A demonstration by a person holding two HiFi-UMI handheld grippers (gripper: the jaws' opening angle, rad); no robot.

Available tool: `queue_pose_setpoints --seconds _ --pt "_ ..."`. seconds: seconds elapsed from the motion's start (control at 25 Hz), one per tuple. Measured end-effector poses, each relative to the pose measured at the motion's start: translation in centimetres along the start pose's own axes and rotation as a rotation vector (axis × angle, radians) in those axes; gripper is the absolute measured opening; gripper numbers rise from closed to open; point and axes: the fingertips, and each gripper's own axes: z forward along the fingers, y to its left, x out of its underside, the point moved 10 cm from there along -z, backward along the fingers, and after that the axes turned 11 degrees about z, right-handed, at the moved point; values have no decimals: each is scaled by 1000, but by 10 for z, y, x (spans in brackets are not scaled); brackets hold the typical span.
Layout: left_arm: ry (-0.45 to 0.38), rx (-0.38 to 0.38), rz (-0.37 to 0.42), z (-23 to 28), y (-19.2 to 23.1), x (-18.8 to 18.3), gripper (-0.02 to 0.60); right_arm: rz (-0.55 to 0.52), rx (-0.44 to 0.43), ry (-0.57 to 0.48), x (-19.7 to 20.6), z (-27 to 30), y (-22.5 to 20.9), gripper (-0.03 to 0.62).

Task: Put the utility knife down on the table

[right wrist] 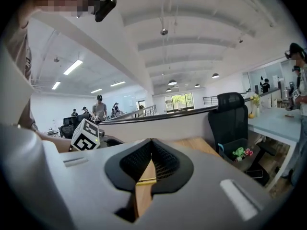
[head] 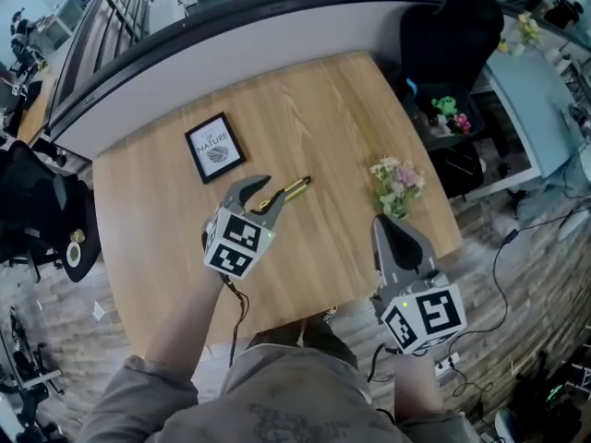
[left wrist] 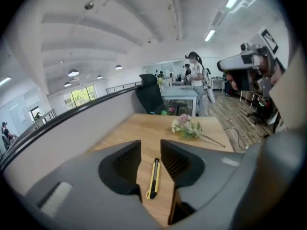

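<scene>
Below both pairs of jaws spreads the wooden table (head: 314, 100), the largest thing in sight. The left gripper (head: 259, 197) hangs over its middle and the right gripper (head: 386, 221) over its near right edge. Beyond the left jaws and off to their left lies a small framed print (head: 215, 147). A bunch of pale flowers (head: 395, 185) lies just ahead of the right jaws. The smallest thing, the yellow utility knife (left wrist: 153, 178), lies flat on the wood, in line with the gap of the left jaws but beneath them and apart from both pads.

Judged from how things lie, the task is done: the knife rests on the table by its own weight and neither gripper touches it. At most, the grippers are left to draw clear.

In the left gripper view, the left jaws stand partly spread and there is only air between them, with the knife showing through the gap. In the right gripper view, the right jaws are pressed together at the tips and hold nothing.
</scene>
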Motion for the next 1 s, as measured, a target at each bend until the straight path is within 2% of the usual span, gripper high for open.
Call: queue_pose_setpoints --seconds 0.2,0.36,0.56,0.72,0.88,1.0 --pt "-152 -123 14 -71 1 -44 66 -41 -15 -92 -30 -33 21 11" --pt "-246 -166 12 -118 -5 -65 40 -70 -29 -146 -45 -58 38 10" --pt "-328 -134 -25 -162 -19 -77 11 -94 -45 -188 -53 -84 56 11" --pt "-355 -127 -65 -189 -32 -78 2 -97 -50 -232 -57 -105 70 9" --pt "-357 -136 -109 -206 -45 -75 0 -120 -63 -210 -53 -118 79 9" --pt "-360 -125 -97 -210 -54 -69 0 -118 -69 -174 -42 -121 81 9"
